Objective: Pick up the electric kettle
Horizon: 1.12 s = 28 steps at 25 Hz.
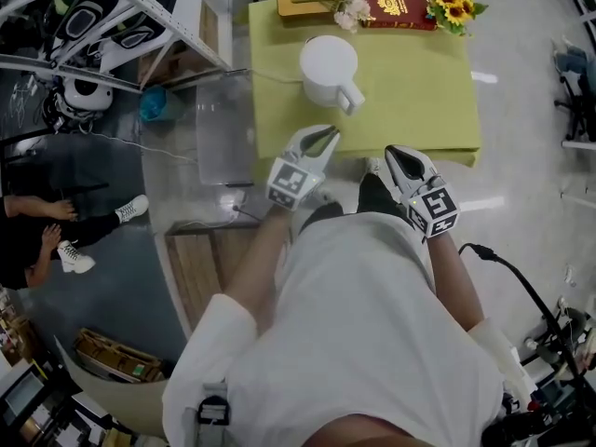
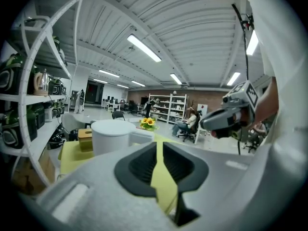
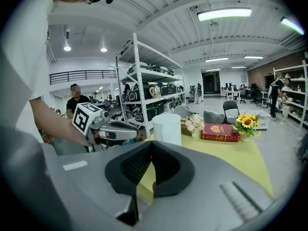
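One kettle (image 1: 328,68) on yellow-green table (image 1: 419,96); left claw (image 1: 325,138) ajar, empty; right claw (image 1: 392,153) closed; shelving (image 1: 140,3) beside.

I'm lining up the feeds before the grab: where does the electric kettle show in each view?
Head view: electric kettle at upper centre, handle toward the lower right.
Left gripper view: electric kettle left of centre, at mid-height.
Right gripper view: electric kettle just right of centre, at mid-height.
Shared landmark: the sunflowers, to the right of the electric kettle in all three.
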### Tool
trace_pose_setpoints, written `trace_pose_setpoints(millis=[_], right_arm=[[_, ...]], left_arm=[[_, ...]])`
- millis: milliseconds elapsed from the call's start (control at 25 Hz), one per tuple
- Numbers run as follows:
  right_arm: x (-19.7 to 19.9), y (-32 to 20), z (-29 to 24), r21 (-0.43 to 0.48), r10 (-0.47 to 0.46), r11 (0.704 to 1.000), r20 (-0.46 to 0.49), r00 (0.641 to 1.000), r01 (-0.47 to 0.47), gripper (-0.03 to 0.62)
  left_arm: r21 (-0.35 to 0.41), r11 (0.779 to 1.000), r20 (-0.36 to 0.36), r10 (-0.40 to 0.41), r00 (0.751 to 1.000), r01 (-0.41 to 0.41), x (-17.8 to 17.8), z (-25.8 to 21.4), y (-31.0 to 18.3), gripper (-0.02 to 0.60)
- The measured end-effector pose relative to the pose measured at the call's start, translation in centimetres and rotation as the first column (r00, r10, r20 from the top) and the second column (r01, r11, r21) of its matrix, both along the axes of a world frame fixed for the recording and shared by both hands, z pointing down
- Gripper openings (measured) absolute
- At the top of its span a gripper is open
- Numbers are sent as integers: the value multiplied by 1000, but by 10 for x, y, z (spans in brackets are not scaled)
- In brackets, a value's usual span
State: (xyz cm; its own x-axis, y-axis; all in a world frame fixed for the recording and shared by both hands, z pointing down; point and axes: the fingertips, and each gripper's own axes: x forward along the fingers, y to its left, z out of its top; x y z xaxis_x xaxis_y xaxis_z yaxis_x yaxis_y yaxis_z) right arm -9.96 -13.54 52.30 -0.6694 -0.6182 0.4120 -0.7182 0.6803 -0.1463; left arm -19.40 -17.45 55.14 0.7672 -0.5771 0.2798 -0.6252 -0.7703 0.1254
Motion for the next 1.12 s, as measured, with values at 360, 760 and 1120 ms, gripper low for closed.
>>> trace_pose_setpoints(millis=[360, 760, 1120], right_arm=[[34, -6, 5, -47, 12, 999, -2, 1000, -13, 3], [40, -32, 14, -85, -47, 995, -9, 999, 46, 3], [40, -53, 22, -109, -86, 990, 6, 996, 87, 3]], left_arm=[[-30, 1000, 88, 5, 996, -2, 35, 56, -42, 132], [-31, 1000, 156, 5, 988, 0, 63, 91, -76, 187], [29, 999, 163, 41, 986, -46, 91, 97, -97, 186]])
